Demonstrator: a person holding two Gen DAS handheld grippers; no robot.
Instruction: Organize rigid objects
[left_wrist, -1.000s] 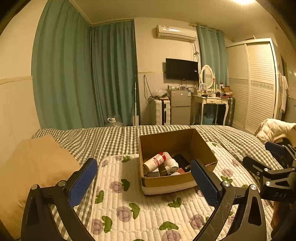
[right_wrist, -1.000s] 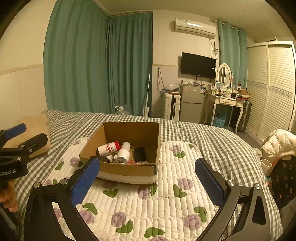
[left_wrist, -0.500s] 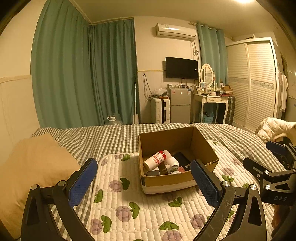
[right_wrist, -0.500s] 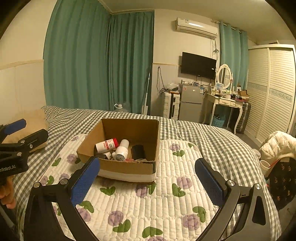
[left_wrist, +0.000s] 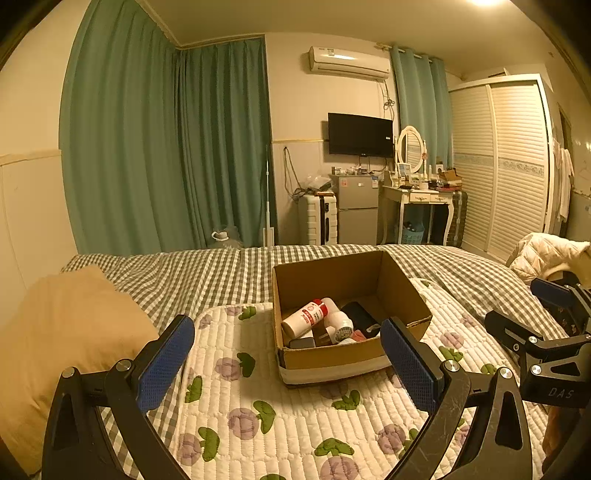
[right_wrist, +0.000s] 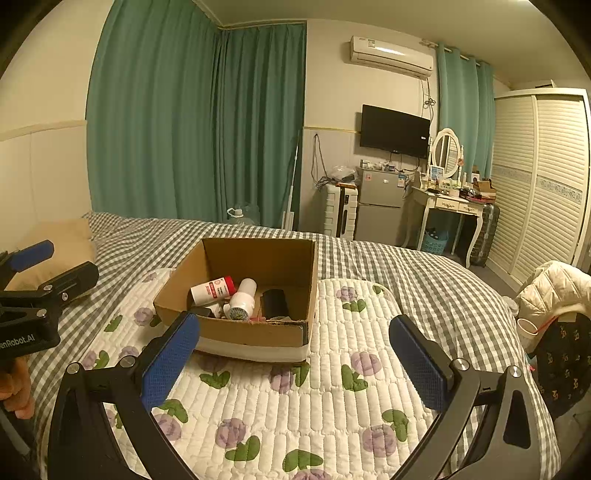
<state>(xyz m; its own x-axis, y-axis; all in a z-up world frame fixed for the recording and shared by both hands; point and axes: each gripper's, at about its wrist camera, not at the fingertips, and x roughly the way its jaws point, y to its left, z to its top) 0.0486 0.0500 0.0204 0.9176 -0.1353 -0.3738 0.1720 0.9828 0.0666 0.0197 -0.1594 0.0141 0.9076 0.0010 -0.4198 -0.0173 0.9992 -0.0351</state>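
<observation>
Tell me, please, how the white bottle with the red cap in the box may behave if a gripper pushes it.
The white bottle with the red cap lies on its side in the cardboard box, so it would probably roll. It looks like rigid plastic, likely light and somewhat slippery. Neighbouring items crowd it and may shift too.

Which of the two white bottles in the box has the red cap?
The longer white bottle lying toward the box's left side, red label on its body. The squatter bottle beside it, nearer the middle, has a white cap.
</observation>
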